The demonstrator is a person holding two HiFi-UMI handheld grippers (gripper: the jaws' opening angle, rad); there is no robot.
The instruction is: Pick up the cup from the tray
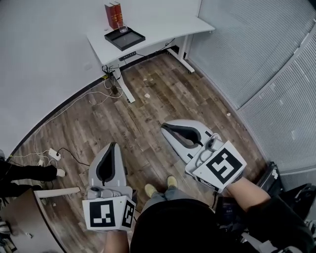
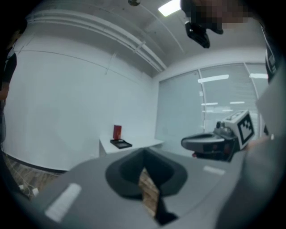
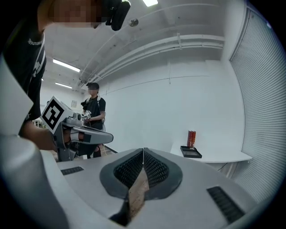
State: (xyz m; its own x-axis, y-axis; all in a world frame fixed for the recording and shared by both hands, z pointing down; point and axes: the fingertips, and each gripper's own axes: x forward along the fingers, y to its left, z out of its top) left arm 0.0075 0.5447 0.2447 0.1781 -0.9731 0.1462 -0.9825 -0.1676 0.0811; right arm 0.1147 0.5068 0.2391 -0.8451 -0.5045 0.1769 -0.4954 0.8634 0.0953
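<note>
Cup [image 1: 122, 28] — stood in black tray [image 1: 131, 40] on far worktop [image 1: 160, 27], beside red books [image 1: 113, 15]. Left claw [image 1: 113, 146], right claw [image 1: 165, 127]: both clenched, empty, well apart from cup. We judged best — step closer, release one claw, approach level.

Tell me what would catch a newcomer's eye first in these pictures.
First, the two grey grippers low in the head view, the left gripper and the right gripper, both shut and empty, held over the wooden floor. Next, the white desk far off against the wall, bearing a black tray with a clear cup in it and a red box just behind.
</note>
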